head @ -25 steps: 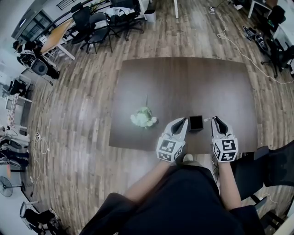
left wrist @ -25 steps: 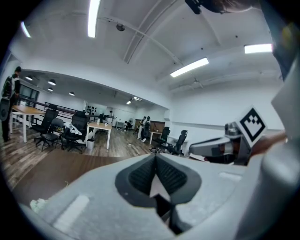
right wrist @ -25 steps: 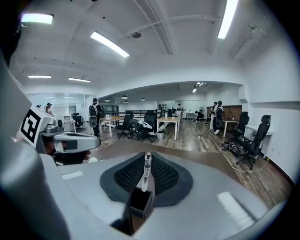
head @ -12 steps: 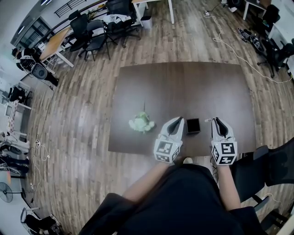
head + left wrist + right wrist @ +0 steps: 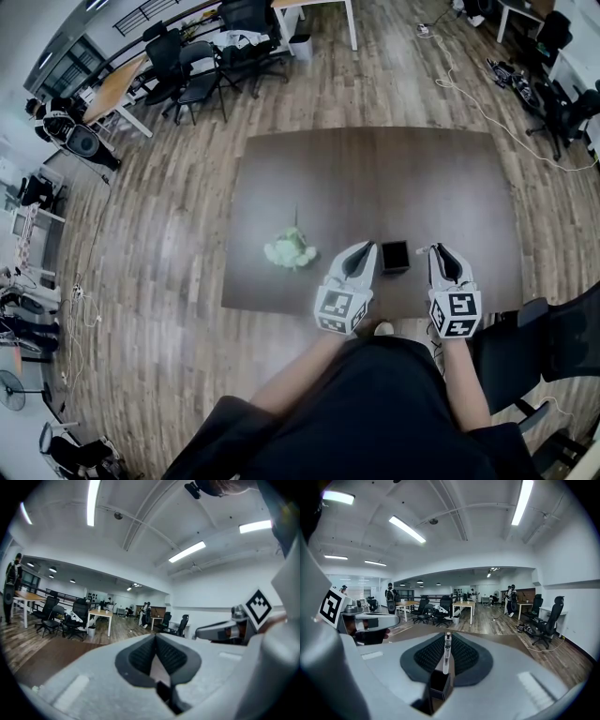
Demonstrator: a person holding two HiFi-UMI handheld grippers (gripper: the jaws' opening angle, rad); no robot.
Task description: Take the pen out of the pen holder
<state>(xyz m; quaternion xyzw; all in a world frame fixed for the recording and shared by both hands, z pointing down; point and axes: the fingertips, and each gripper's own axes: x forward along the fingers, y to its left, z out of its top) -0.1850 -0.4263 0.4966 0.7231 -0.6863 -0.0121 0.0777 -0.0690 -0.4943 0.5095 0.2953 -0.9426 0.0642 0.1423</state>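
Note:
The black square pen holder (image 5: 395, 256) stands near the front edge of the dark brown table (image 5: 375, 178). A white pen with a dark cap (image 5: 446, 651) stands up between the pads of my right gripper (image 5: 439, 253), which is shut on it just to the right of the holder. A pale end of the pen (image 5: 421, 247) pokes out toward the holder. My left gripper (image 5: 364, 251) rests just left of the holder. Its jaws meet at the tips and hold nothing. In the left gripper view, the table shows through the slit between the left gripper's pads (image 5: 140, 656).
A bunch of pale green and white flowers (image 5: 291, 248) lies on the table left of the left gripper. Office chairs (image 5: 202, 80) and desks stand beyond the table. A dark chair (image 5: 553, 342) is at the right, and cables (image 5: 487, 98) trail over the wooden floor.
The head view has shifted a little. Both grippers keep their places on either side of the holder, and the pen stays in the right gripper.

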